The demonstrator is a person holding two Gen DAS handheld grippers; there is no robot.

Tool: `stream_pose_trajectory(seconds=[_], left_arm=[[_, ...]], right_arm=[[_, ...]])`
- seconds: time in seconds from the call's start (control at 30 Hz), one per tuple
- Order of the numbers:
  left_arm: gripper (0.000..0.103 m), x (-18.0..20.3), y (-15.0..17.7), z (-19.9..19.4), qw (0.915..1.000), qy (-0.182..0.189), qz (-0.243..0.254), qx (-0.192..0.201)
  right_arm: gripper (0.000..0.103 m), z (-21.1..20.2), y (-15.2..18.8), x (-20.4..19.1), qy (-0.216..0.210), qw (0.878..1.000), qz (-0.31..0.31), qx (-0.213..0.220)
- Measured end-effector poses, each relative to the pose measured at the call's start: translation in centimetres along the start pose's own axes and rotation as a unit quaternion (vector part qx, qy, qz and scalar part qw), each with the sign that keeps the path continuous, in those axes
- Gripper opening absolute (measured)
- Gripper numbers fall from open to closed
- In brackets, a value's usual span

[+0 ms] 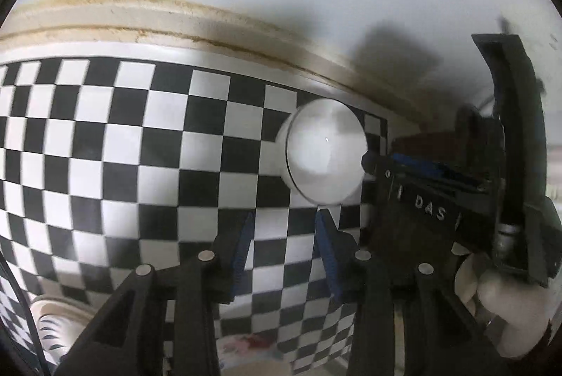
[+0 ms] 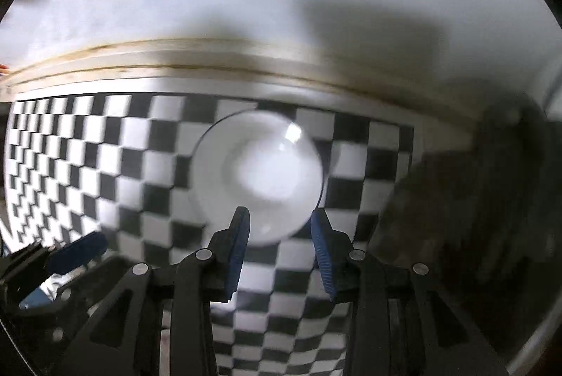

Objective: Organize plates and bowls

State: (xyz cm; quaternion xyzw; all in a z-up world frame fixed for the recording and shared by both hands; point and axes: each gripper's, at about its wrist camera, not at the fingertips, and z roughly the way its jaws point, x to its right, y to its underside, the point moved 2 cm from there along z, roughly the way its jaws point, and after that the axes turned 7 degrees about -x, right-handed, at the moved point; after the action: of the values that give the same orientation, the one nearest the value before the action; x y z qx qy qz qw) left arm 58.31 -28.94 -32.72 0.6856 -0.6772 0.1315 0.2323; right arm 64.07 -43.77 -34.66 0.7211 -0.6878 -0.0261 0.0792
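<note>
A white bowl (image 1: 325,151) stands upright on the black-and-white checkered cloth (image 1: 140,137) near the cloth's far right corner. My left gripper (image 1: 285,218) hovers short of it, open, with only cloth showing between its blue pads. In the right wrist view the same bowl (image 2: 258,176) lies just beyond my right gripper (image 2: 280,214), which points down at its near rim, open, its pads clear of the rim. A patterned plate (image 1: 52,323) sits at the lower left edge of the left wrist view.
A cream ledge (image 1: 175,21) and a white wall border the far side of the cloth. The right tool's black housing (image 1: 432,207) fills the right of the left wrist view. My left gripper's blue pad (image 2: 79,249) shows at lower left. A floral plate (image 1: 253,348) lies below.
</note>
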Motion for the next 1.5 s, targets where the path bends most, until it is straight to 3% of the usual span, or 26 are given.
stream_pose_trajectory(seconds=[0.13,0.37,0.53,0.73,0.87,1.13,1.27,1.5], left_arm=[[0.035,-0.6,-1.6,2.7,0.9988,0.030,-0.025,-0.028],[0.035,-1.0,-3.0,6.7,0.9953,0.058,-0.043,-0.065],[0.032,-0.8,-4.0,8.4,0.9929,0.084,-0.041,-0.074],[0.032,-0.3,-4.7,8.6,0.9963,0.048,-0.027,-0.066],[0.032,-0.9,-4.8,7.6,0.9985,0.016,-0.012,-0.051],[0.032,-3.6,-4.0,5.7,0.9987,-0.029,0.007,-0.042],[0.032,-4.6,-4.6,6.1,0.9986,-0.015,-0.001,-0.051],[0.032,-4.5,-5.2,7.9,0.9981,0.014,0.001,-0.059]], right_arm=[[0.039,2.4,-3.0,0.5,0.020,0.999,-0.002,-0.030],[0.038,5.8,-4.4,1.2,0.016,0.998,0.006,-0.066],[0.026,7.0,-4.6,1.6,0.016,0.997,0.019,-0.072],[0.022,7.0,-4.5,2.4,-0.004,0.996,0.046,-0.074],[0.017,7.2,-3.9,2.6,-0.040,0.994,0.050,-0.091],[0.016,7.7,-1.0,-0.4,-0.113,0.987,0.034,-0.113],[0.016,7.7,-0.1,-0.9,-0.140,0.984,0.043,-0.101],[0.016,9.7,0.9,1.7,-0.179,0.975,0.092,-0.090]])
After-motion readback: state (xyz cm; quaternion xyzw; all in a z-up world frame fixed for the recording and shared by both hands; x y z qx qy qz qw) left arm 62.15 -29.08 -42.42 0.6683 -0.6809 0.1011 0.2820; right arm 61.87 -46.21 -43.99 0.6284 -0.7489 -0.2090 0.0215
